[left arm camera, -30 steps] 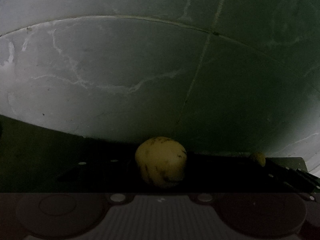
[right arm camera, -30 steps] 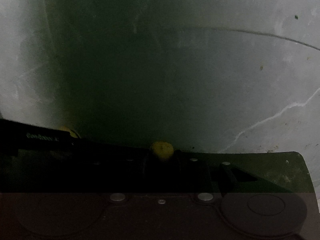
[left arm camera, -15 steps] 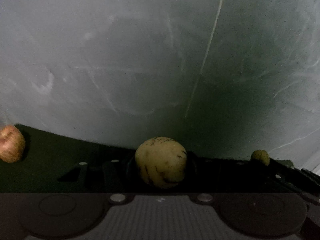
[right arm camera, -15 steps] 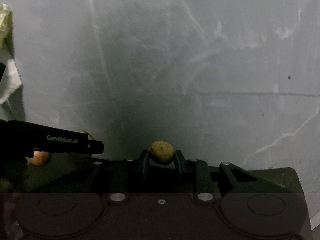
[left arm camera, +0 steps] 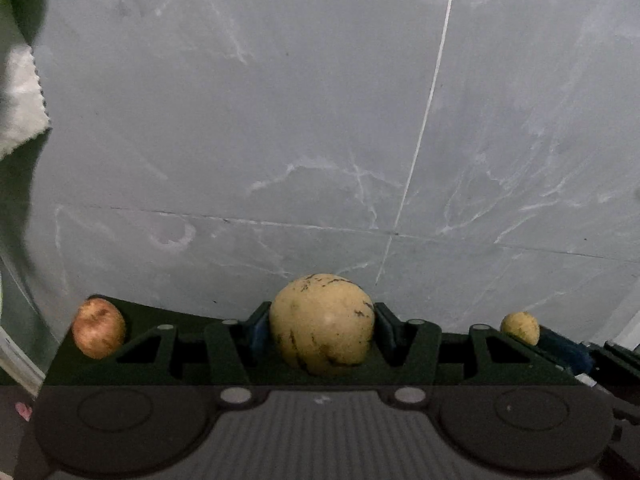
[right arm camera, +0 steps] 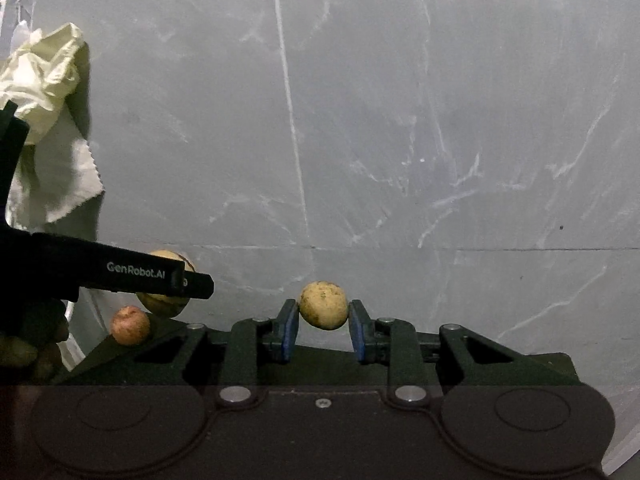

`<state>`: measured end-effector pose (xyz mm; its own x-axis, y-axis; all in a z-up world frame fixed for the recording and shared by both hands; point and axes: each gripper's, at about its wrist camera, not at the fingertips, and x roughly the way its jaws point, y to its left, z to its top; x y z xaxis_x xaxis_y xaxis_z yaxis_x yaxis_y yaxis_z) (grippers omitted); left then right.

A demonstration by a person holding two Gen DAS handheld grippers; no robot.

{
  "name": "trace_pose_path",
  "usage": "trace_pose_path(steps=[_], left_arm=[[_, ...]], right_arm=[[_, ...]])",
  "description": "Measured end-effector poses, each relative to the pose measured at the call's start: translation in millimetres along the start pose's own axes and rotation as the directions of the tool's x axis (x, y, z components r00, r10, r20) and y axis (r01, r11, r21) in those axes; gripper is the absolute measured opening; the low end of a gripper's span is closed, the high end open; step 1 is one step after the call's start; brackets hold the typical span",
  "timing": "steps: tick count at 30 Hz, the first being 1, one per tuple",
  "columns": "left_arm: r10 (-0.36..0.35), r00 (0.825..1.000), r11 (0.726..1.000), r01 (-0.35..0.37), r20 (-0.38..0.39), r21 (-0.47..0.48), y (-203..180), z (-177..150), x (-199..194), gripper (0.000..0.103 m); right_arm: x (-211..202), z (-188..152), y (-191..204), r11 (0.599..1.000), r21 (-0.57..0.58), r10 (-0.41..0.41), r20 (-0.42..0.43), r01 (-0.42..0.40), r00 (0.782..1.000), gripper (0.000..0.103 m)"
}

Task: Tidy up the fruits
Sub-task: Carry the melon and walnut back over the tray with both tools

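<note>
A large round yellow fruit (left arm camera: pixel 322 323) with dark streaks sits between the blue pads of my left gripper (left arm camera: pixel 322 326), which is shut on it above the floor. My right gripper (right arm camera: pixel 324 314) is shut on a small yellow fruit (right arm camera: pixel 324 305), also lifted. In the left wrist view that small fruit (left arm camera: pixel 520 327) shows at the right edge, held by the other gripper. A reddish apple (left arm camera: pixel 98 333) lies low on the left; in the right wrist view the apple (right arm camera: pixel 130 325) lies below the left gripper's black body, which partly hides the large fruit (right arm camera: pixel 166 280).
Grey marble floor tiles (left arm camera: pixel 280 140) with white veins and thin joints fill both views. A crumpled pale yellow and white cloth (right arm camera: pixel 44 92) lies at the far left. A pale curved rim (left arm camera: pixel 16 356) shows at the lower left beside the apple.
Both grippers have risen with their fruits, and the floor has dropped away and brightened. The apple and the cloth came into view on the left.
</note>
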<state>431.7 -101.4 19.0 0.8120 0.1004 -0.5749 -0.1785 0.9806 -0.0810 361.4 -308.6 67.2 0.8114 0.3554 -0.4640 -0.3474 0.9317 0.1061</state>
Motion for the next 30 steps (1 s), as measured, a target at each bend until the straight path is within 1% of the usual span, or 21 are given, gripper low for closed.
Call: trace_pose_path(steps=[7,14,18,23,30], left_arm=[[-0.039,0.999,0.999,0.038,0.014,0.036,17.6,-9.4,-35.3,0.057],[-0.078,0.997,0.995,0.077,0.017,0.06,31.2,-27.4,-68.5,0.057],[-0.098,0.995,0.993,0.097,0.01,0.069,38.2,-37.6,-83.5,0.057],[-0.128,0.992,0.988,0.129,-0.019,0.082,42.6,-53.6,-99.4,0.057],[-0.156,0.985,0.981,0.162,-0.067,0.104,47.9,-76.6,-111.9,0.057]], right_arm=[[-36.2,-13.0,28.9,0.999,0.008,-0.036,0.011,0.036,0.999,0.029],[-68.8,-28.4,54.6,0.997,0.014,-0.08,-0.025,0.08,0.996,0.029],[-83.0,-38.7,64.6,0.995,0.036,-0.092,-0.043,0.093,0.995,0.029],[-97.4,-50.6,71.5,0.993,0.055,-0.101,-0.056,0.104,0.993,0.029],[-111.8,-63.6,74.9,0.991,0.06,-0.114,-0.062,0.117,0.992,0.029]])
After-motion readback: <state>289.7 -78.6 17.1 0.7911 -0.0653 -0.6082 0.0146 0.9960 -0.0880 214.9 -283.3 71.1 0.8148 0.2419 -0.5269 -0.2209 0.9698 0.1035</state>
